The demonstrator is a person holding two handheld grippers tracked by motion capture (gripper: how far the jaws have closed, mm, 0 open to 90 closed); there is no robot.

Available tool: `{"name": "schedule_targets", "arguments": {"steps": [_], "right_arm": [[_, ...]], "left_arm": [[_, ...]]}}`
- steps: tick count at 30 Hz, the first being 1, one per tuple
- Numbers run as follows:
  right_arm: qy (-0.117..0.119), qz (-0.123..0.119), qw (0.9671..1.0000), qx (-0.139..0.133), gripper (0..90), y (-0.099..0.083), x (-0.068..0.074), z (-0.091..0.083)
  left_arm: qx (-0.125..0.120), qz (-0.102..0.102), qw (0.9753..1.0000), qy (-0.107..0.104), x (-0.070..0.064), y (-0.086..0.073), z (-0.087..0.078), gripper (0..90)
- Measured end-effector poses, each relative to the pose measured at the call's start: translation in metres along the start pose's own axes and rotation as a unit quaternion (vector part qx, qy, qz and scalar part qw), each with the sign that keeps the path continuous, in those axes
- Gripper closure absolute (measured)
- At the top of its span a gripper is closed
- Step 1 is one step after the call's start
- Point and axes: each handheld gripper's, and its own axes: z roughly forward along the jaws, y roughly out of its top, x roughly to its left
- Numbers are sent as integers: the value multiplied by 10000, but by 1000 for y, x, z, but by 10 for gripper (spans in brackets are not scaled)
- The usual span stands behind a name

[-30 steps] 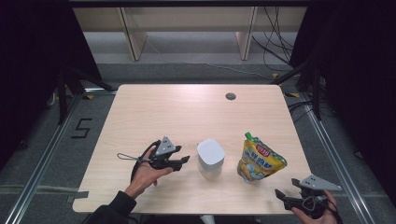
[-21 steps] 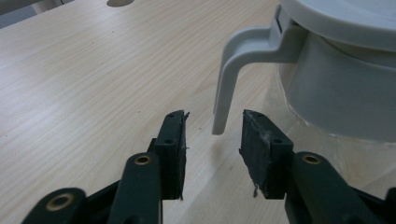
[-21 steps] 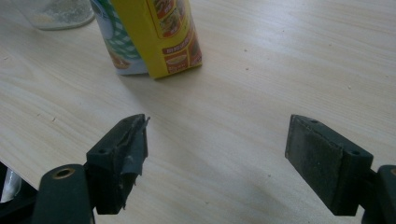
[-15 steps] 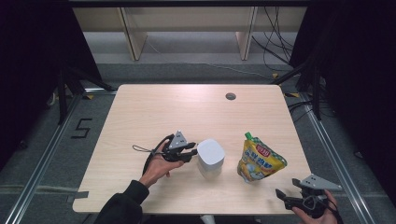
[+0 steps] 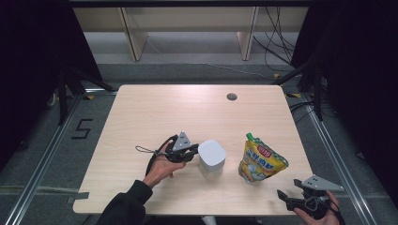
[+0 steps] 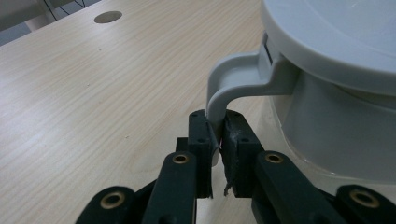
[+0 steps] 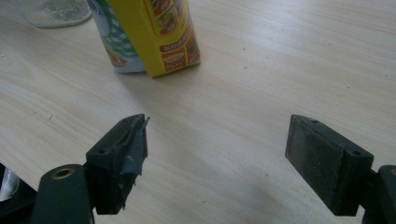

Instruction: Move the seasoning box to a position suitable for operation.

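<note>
Since the earlier frames, our left gripper point(image 5: 191, 153) has travelled rightward across the table point(image 5: 155, 112) and now meets the white lidded container point(image 5: 211, 159), whereas a second ago it lay well to the container's left. We see in the left gripper view that its two black jaws are nearly closed, pinching the lower end of the grey curved handle point(image 6: 229, 88) that projects from the container's point(image 6: 336, 126) side just under the lid point(image 6: 336, 37). Only a thin slit remains between the jaws below the handle. Our left hand point(image 5: 162, 168) enters from the bottom edge in a dark sleeve point(image 5: 124, 206), with the gripper's cable looped on the wood just behind it.

We find the container standing upright near the front middle of the table, its lid on. Just to its right, apart from it, stands the yellow spouted pouch point(image 5: 260, 159), leaning slightly, its green cap uppermost.

Our right gripper point(image 5: 286, 199) has not shifted; it hovers at the front right corner of the table, near the pouch but not touching it. In the right gripper view its jaws stand wide apart with nothing between them, bare wood point(image 7: 243, 93) showing in the gap, and the pouch's point(image 7: 149, 37) base ahead of the left jaw. A round cable hole point(image 5: 232, 97) lies at the far side of the table.
</note>
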Motion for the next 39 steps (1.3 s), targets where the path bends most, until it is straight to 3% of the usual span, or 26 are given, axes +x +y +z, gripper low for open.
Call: {"name": "schedule_targets", "arguments": {"steps": [3, 4, 9, 11, 12, 14, 15, 16, 19, 24, 25, 27, 28, 29, 31, 34, 36, 37, 39], "right_arm": [[-1, -10, 10000, -3, 219, 0, 0, 0], [-2, -129, 9999, -20, 219, 0, -3, 0], [41, -108, 9999, -16, 215, 0, -3, 0], [5, -141, 9999, -23, 213, 0, -3, 0], [16, 49, 10000, 9, 209, -1, 1, 0], [83, 88, 9999, 65, 208, 0, 2, 0], [46, -136, 9999, -25, 208, 0, -1, 0], [-1, -205, 9998, -30, 207, 0, -2, 0], [51, -35, 10000, 8, 207, 0, 1, 0], [46, -24, 10000, 21, 207, 0, 1, 0], [-9, -190, 9998, -18, 207, 0, -1, 0], [-2, -190, 9998, -21, 208, 0, -1, 0], [54, -121, 9999, 17, 207, 0, -1, 0], [12, -104, 9999, -2, 208, 0, 0, 0], [-17, -125, 9999, -14, 208, 0, 0, 0], [-7, -70, 10000, 6, 209, 0, 1, -1], [-48, -219, 9997, -19, 210, 1, -2, -1], [-12, -70, 10000, -11, 210, 0, 1, -1], [-11, -73, 10000, -10, 210, 0, 1, -1]], "left_arm": [[29, -112, 9999, 95, -4, -3, -6, 816], [30, -120, 9999, 89, -5, -3, -7, 816], [37, -273, 9991, 315, -13, -9, -18, 819], [88, -247, 9989, 384, -15, -10, -21, 820], [67, -321, 9987, 394, -16, -11, -22, 821], [51, -306, 9986, 429, -18, -13, -25, 822], [72, -316, 9984, 473, -19, -14, -27, 822], [101, -369, 9980, 497, -22, -15, -30, 824], [89, -487, 9968, 631, -28, -18, -35, 825], [122, -559, 9961, 666, -35, -19, -41, 827], [186, -524, 9958, 727, -38, -20, -45, 828], [157, -575, 9954, 746, -40, -21, -46, 829], [232, -473, 9959, 732, -40, -22, -48, 829], [178, -653, 9948, 766, -44, -22, -49, 829], [159, -728, 9947, 714, -46, -23, -50, 829], [117, -705, 9947, 734, -49, -25, -51, 830], [166, -608, 9951, 756, -49, -25, -54, 829], [161, -701, 9948, 724, -50, -25, -54, 829], [146, -742, 9946, 709, -51, -26, -55, 823]]}}
